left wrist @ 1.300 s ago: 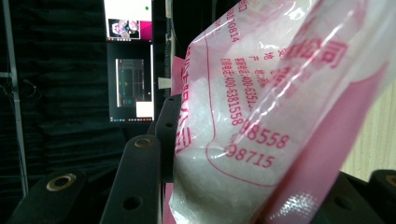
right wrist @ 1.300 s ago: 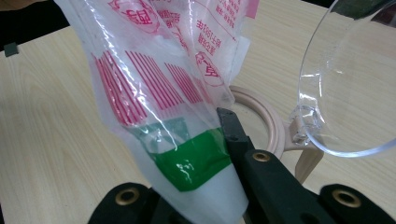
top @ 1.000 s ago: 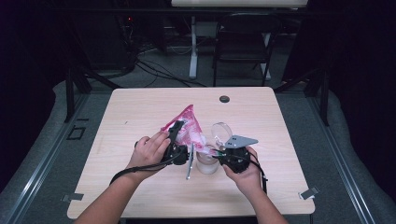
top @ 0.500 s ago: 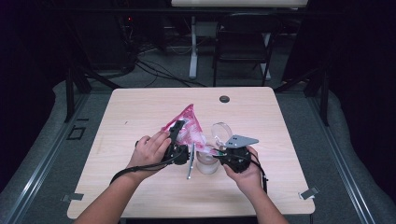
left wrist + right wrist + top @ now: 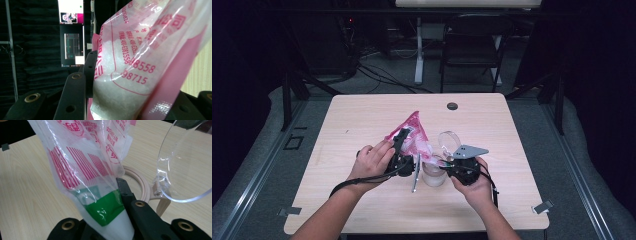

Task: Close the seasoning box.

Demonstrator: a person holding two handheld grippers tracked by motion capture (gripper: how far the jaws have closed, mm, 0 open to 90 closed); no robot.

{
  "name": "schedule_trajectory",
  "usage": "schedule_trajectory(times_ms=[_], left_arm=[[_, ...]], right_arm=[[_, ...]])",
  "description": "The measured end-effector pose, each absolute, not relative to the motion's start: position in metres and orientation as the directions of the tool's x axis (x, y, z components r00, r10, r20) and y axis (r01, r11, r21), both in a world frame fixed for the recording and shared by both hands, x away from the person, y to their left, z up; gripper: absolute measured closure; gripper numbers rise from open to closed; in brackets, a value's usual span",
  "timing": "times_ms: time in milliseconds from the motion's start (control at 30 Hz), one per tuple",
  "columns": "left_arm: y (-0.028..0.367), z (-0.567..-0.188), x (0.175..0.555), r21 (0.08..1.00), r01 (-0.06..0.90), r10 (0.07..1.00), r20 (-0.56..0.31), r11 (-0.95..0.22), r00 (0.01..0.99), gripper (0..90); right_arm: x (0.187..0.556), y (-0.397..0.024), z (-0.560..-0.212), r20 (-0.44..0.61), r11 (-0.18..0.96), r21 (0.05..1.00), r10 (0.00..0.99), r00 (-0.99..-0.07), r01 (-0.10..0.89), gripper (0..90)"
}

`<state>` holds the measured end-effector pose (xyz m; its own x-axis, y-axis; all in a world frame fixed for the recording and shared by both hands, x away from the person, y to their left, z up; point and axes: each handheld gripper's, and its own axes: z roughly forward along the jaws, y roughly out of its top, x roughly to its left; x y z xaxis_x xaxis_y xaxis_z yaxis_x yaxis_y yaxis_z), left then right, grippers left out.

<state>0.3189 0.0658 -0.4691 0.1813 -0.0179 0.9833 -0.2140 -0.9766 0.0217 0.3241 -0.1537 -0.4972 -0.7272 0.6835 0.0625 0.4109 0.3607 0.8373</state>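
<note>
My left hand (image 5: 373,161) lies low near the table's middle, its left gripper (image 5: 403,150) angled up and away from me, jaws clamped on the body of the pink-printed bag (image 5: 413,135) of white crystals, which leans tilted above the wood. My right hand (image 5: 472,186) holds the right gripper (image 5: 451,164) pointed across toward the left one, jaws pinched shut on the bag's lower green-marked corner (image 5: 107,207) just over the clear jar (image 5: 433,172). The jar's hinged lid (image 5: 450,140) stands open beside the right gripper. The table (image 5: 337,120) has bare room all round; a small dark disc (image 5: 452,106) sits well apart, near the far edge.
</note>
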Motion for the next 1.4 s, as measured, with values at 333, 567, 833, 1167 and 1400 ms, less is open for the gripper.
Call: schedule_trajectory(times_ms=[333,567,833,1167,1400], left_arm=[[0.0646,-0.4668,0.318,0.03,-0.218,-0.009,0.984,-0.976,0.176,63.6],[0.064,-0.4657,0.3182,0.024,-0.221,-0.014,0.985,-0.975,0.173,63.6],[0.064,-0.4654,0.3182,0.026,-0.23,-0.013,0.986,-0.973,0.165,63.7],[0.0637,-0.4643,0.3174,0.034,-0.222,-0.006,0.985,-0.974,0.174,63.6],[0.0631,-0.4641,0.3174,0.029,-0.226,-0.009,0.986,-0.974,0.167,63.7]], right_arm=[[0.3243,-0.1539,-0.4973,0.063,0.361,0.837,0.683,-0.727,0.411,90.0],[0.3244,-0.1544,-0.4972,0.063,0.36,0.837,0.684,-0.726,0.412,90.0],[0.3244,-0.1543,-0.4972,0.064,0.361,0.837,0.684,-0.727,0.412,90.0],[0.3244,-0.1546,-0.4971,0.066,0.357,0.838,0.685,-0.726,0.412,90.0],[0.3246,-0.1549,-0.4972,0.065,0.358,0.837,0.685,-0.725,0.413,90.0]])
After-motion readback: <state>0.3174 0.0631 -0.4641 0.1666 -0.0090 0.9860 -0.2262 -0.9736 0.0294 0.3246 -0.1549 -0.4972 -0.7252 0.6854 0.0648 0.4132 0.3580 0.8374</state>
